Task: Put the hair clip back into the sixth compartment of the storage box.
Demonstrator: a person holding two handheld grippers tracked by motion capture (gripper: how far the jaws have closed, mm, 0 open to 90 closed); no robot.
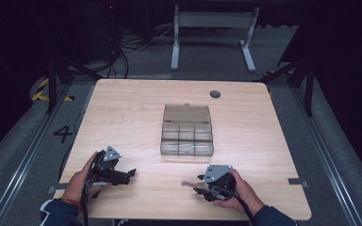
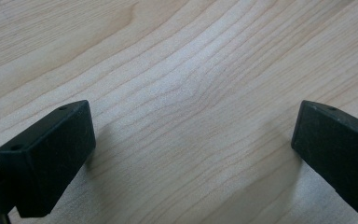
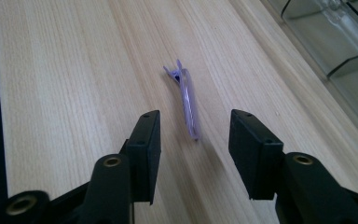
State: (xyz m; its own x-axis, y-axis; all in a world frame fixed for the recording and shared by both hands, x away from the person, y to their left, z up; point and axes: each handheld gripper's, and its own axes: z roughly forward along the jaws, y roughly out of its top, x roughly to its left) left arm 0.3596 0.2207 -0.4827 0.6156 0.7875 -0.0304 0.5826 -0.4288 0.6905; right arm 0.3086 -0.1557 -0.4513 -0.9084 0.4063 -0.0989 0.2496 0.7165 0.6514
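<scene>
A small purple hair clip (image 3: 187,95) lies flat on the wooden table (image 1: 122,117), near its front edge (image 1: 187,183). My right gripper (image 3: 193,135) points at it, jaws apart. The clip's near end sits in the gap between the two black pads (image 3: 144,149), and neither pad touches it. From above, the right gripper (image 1: 197,184) is held low at the front right, aimed leftward. My left gripper (image 1: 131,173) rests at the front left, and its jaws (image 2: 193,140) stand wide open over bare wood with nothing between them.
A clear plastic compartment box (image 1: 187,136) with its lid (image 1: 187,113) raised stands at the table's middle, beyond both grippers; its wall (image 3: 326,42) runs along the right gripper view's upper right. A round grommet (image 1: 215,93) sits near the far edge.
</scene>
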